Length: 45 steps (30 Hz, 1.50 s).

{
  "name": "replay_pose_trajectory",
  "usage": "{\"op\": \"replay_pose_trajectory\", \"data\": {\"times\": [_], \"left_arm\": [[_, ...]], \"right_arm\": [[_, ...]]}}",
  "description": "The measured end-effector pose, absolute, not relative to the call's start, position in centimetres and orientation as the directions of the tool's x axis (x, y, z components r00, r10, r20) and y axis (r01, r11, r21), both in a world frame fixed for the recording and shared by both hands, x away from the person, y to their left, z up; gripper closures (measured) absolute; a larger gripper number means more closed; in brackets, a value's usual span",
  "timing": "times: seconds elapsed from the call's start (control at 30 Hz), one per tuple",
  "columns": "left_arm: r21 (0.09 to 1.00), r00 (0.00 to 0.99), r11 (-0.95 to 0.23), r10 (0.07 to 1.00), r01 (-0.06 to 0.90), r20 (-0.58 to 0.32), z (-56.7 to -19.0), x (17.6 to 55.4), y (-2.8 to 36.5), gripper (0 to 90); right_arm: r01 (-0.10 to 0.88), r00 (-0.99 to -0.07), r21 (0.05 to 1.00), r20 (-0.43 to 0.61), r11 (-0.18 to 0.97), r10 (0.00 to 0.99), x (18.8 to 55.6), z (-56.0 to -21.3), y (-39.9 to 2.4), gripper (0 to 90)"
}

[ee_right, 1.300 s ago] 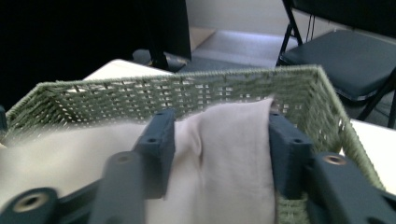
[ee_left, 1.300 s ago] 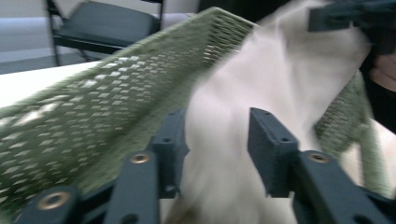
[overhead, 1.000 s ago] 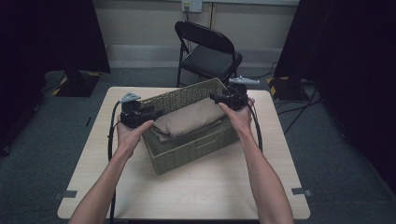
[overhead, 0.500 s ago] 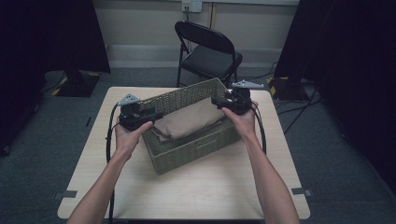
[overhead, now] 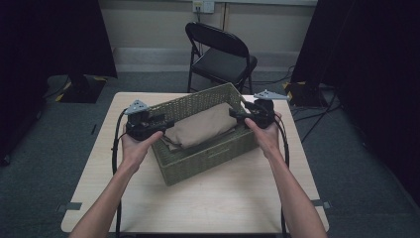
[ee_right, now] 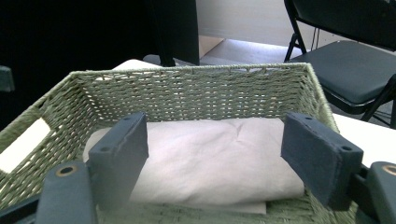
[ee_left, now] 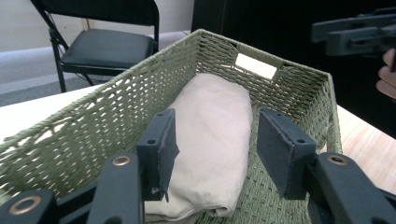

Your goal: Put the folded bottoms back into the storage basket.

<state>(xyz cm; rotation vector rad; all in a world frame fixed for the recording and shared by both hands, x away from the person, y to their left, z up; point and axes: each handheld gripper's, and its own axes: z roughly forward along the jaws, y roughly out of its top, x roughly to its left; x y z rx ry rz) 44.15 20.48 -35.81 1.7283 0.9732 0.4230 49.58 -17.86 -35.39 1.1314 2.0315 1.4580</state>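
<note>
A green woven basket (overhead: 198, 101) stands slantwise on the table, and a folded beige cloth (overhead: 203, 126) lies inside it. My left gripper (overhead: 166, 120) hovers at the basket's left end, pointing in over the rim. Its jaws are open, and past them lies the cloth (ee_left: 219, 102) inside the basket (ee_left: 140, 93). My right gripper (overhead: 234, 114) is at the basket's right end, facing the left one. Its jaws have just been opening and stand wide above the near rim, gripping nothing. The cloth (ee_right: 210, 161) lies beyond them.
The light wooden table (overhead: 223, 198) has bare room in front of the basket. A black folding chair (overhead: 223, 54) stands behind the table's far edge. Dark curtains hang at both sides, and cables trail from each gripper.
My right gripper has drawn back to the right, from over the cloth to the basket's right end, and its jaws are wider. The left gripper has hardly moved.
</note>
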Motion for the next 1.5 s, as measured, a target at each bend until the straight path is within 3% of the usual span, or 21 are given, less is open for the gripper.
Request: {"op": "replay_pose_trajectory", "data": {"times": [0.37, 0.47, 0.6, 0.97, 1.2, 1.4, 1.5], "left_arm": [[0.917, 0.596, -0.108, 0.788, 0.384, -0.156, -35.5, 41.7, 23.1, 46.0], [0.914, 0.582, -0.118, 0.8, 0.389, -0.145, -35.4, 41.1, 23.6, 50.6], [0.91, 0.592, -0.135, 0.794, 0.392, -0.137, -35.6, 40.2, 24.0, 48.8], [0.907, 0.582, -0.141, 0.803, 0.396, -0.129, -36.6, 38.4, 26.0, 46.8], [0.889, 0.529, -0.133, 0.838, 0.438, -0.135, -38.3, 37.9, 27.2, 42.8], [0.844, 0.506, -0.202, 0.858, 0.498, -0.093, -40.1, 37.4, 27.8, 43.0], [0.828, 0.499, -0.214, 0.862, 0.518, -0.09, -41.0, 36.9, 28.3, 38.2]], "right_arm": [[0.369, -0.558, 0.922, 0.119, 0.118, 0.821, 46.2, -35.3, -21.7, 23.5], [0.36, -0.547, 0.926, 0.109, 0.116, 0.83, 45.3, -35.4, -22.8, 22.1], [0.36, -0.54, 0.927, 0.116, 0.104, 0.834, 44.2, -35.5, -24.3, 18.1], [0.389, -0.493, 0.918, 0.137, 0.077, 0.859, 40.7, -37.0, -27.9, 18.2], [0.43, -0.458, 0.897, 0.123, 0.098, 0.881, 39.3, -38.3, -29.4, 17.9], [0.473, -0.44, 0.874, 0.122, 0.114, 0.89, 38.1, -40.1, -30.6, 18.1], [0.498, -0.428, 0.859, 0.123, 0.12, 0.896, 37.6, -41.1, -31.0, 18.1]]}}
